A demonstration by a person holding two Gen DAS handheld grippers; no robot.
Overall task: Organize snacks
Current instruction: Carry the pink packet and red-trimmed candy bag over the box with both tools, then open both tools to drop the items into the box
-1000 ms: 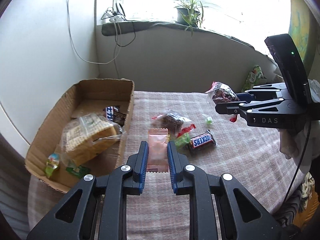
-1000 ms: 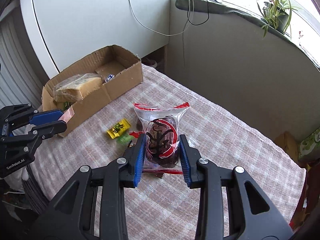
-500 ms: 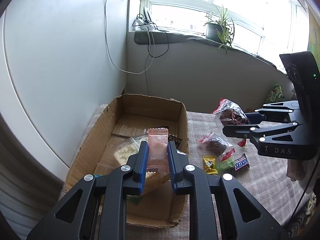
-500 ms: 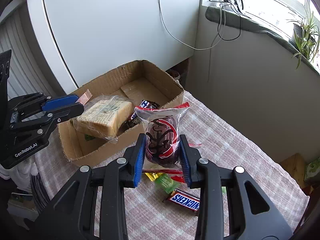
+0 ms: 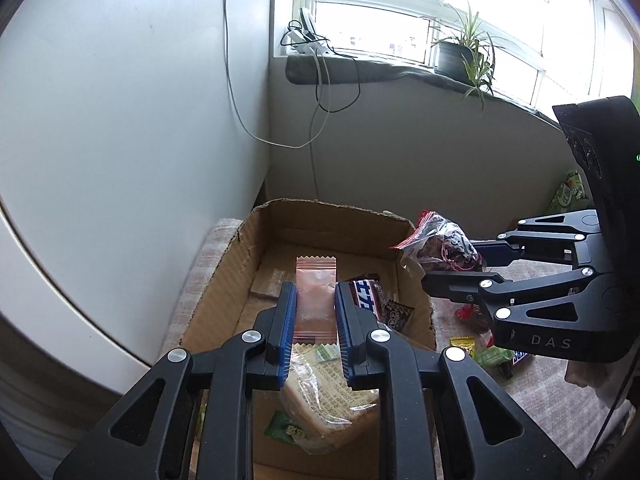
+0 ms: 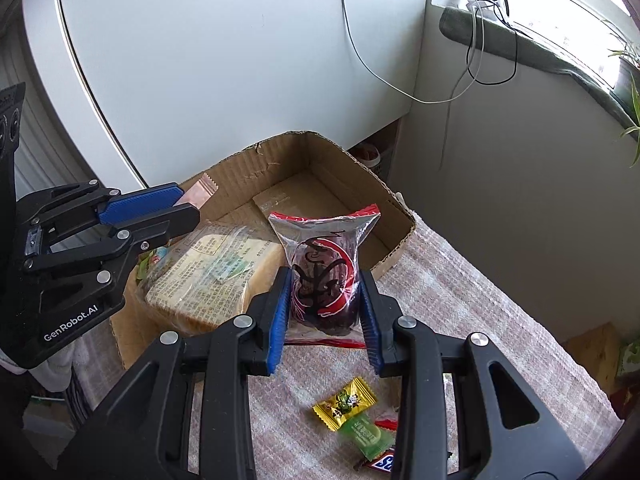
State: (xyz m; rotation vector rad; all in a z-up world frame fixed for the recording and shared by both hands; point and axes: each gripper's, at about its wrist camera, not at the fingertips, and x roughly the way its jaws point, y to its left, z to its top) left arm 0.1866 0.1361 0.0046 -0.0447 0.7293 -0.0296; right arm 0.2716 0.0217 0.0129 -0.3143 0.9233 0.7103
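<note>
Checked cloth point(image 6: 460, 300) covers the table beneath a sunlit window. On it sits the cardboard box point(image 5: 304, 220). Left gripper point(image 5: 316, 312) clenches a pink sachet point(image 5: 315, 280) above the box; right gripper point(image 6: 324, 304) grips a red-printed snack bag point(image 6: 322, 264) beside its rim.

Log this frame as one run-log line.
left hand-held gripper: holds pink sachet over cardboard box | right hand-held gripper: holds red-and-clear packet | phase: carry-to-box
</note>
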